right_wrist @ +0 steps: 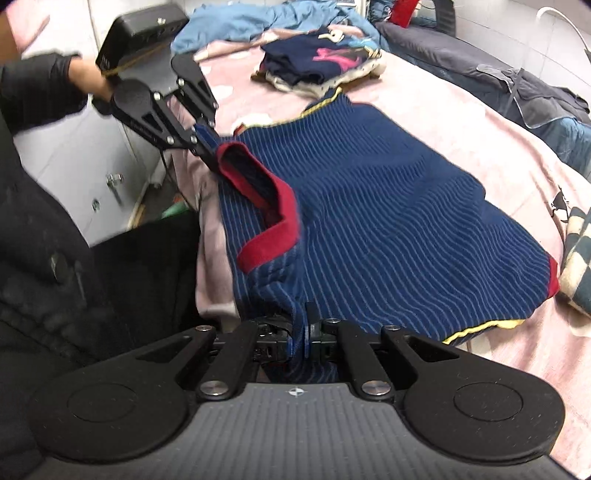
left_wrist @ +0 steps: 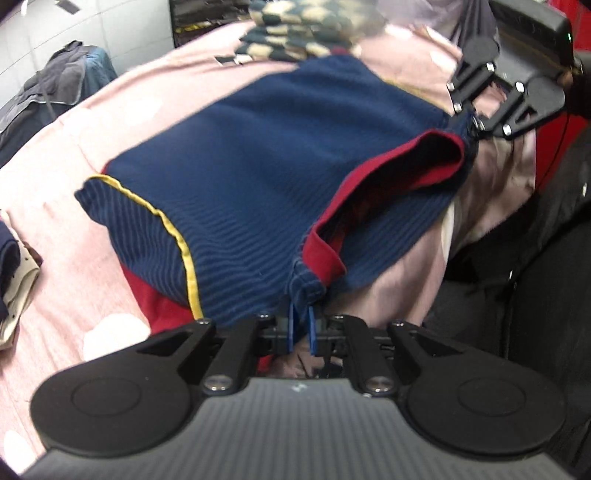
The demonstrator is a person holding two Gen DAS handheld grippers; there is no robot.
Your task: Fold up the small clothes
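A small navy ribbed shirt (left_wrist: 258,158) with a red collar (left_wrist: 391,173) and yellow piping lies spread on a pink bed cover (left_wrist: 74,258). My left gripper (left_wrist: 303,325) is shut on the shirt's shoulder at one side of the collar. My right gripper (left_wrist: 472,125) is shut on the other shoulder. In the right wrist view the shirt (right_wrist: 388,214) stretches away from my right gripper (right_wrist: 304,332), and my left gripper (right_wrist: 207,144) pinches the far shoulder beside the red collar (right_wrist: 273,210). Both shoulders hang at the near bed edge.
A stack of folded clothes (right_wrist: 321,66) lies at the far end of the pink bed cover (right_wrist: 461,122), with blue garments (right_wrist: 258,18) behind. A checkered cloth (right_wrist: 576,251) lies at the right. Dark clothes (left_wrist: 48,96) are heaped beyond the bed.
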